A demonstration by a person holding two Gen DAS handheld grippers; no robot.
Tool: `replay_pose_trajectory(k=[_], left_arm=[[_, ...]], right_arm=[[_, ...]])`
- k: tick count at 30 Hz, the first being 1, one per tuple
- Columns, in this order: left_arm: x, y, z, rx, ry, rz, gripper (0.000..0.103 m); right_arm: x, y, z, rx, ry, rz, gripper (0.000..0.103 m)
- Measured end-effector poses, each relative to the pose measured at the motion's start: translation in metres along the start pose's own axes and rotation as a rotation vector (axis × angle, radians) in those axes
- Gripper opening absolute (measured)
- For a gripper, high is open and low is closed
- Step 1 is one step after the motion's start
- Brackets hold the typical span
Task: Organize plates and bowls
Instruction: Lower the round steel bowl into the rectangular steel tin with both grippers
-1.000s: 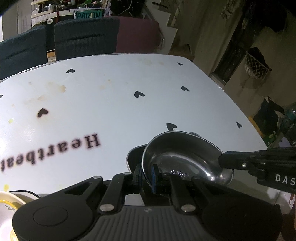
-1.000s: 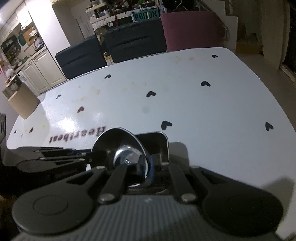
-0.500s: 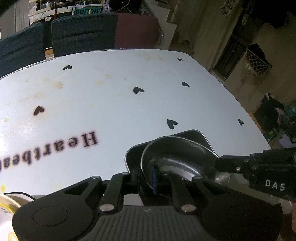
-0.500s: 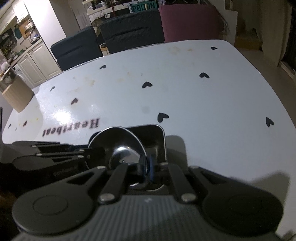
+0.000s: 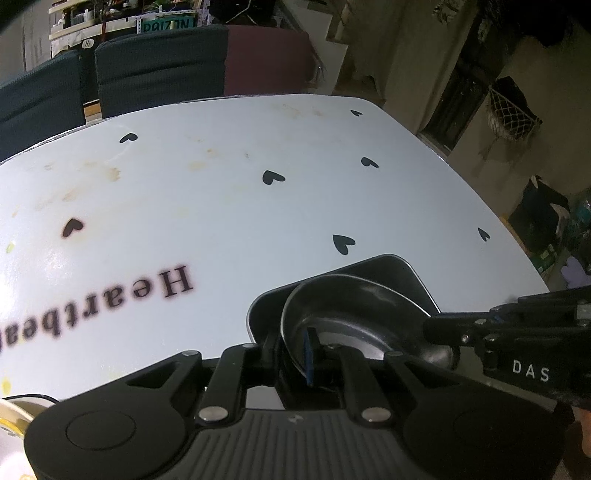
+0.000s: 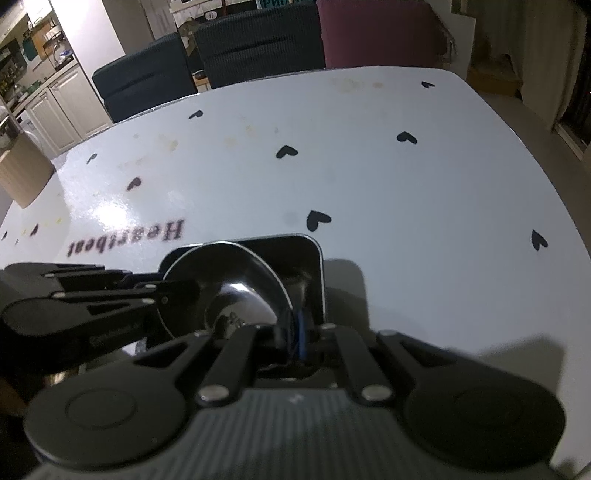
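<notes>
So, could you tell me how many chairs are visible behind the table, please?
3: a dark chair at the left, a second dark chair beside it, and a maroon chair at the right. More may be hidden.

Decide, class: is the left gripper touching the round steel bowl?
Touching. The left wrist view shows the left gripper with its fingers either side of the round steel bowl, pinching its near rim.

A home: dining table (image 6: 406, 192), upholstered chairs (image 6: 255, 48), kitchen cabinets (image 6: 55, 107) behind.
</notes>
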State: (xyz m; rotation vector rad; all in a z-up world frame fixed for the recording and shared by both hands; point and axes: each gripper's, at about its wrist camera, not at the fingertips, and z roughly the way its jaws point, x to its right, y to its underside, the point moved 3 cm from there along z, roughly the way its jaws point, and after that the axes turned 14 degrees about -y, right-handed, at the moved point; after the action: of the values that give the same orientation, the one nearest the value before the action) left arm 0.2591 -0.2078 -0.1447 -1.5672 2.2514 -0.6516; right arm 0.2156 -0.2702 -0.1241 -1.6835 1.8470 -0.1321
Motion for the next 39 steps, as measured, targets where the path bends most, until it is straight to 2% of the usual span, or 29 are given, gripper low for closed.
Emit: replay_pose_trajectory(k=[7,12,14,17,22,25,28,39], left_arm=[[-0.002,-0.001,0.001,0.004,0.017,-0.02,0.014],[-0.005,-0.002,-0.001,0.013,0.044,-0.048,0.024],[-0.005,-0.004,-0.003,0.02,0.048,-0.053,0.026],[-0.008,-0.005,-0.005,0.029,0.064,-0.074,0.033],[-0.011,-0.007,-0.013,0.05,0.083,-0.091,0.037],[-0.012,-0.007,-0.021,0.072,0.066,-0.069,0.039],[-0.016,-0.005,-0.025,0.069,0.057,-0.063,0.039],[-0.035,0.006,-0.028,0.009,0.005,-0.079,0.037]], right_arm=[[0.003,-0.002,0.008,-0.016,0.009,0.0,0.006],[0.005,-0.001,0.014,-0.037,0.012,0.008,0.007],[0.005,0.0,0.017,-0.048,0.009,0.011,0.012],[0.005,-0.001,0.016,-0.044,0.0,0.015,0.013],[0.005,-0.001,0.004,0.0,-0.031,0.04,0.014],[0.007,-0.004,-0.009,0.071,-0.075,0.052,0.016],[0.012,-0.008,-0.015,0.119,-0.069,0.06,0.02],[0.03,-0.017,0.017,0.014,0.005,0.07,0.019]])
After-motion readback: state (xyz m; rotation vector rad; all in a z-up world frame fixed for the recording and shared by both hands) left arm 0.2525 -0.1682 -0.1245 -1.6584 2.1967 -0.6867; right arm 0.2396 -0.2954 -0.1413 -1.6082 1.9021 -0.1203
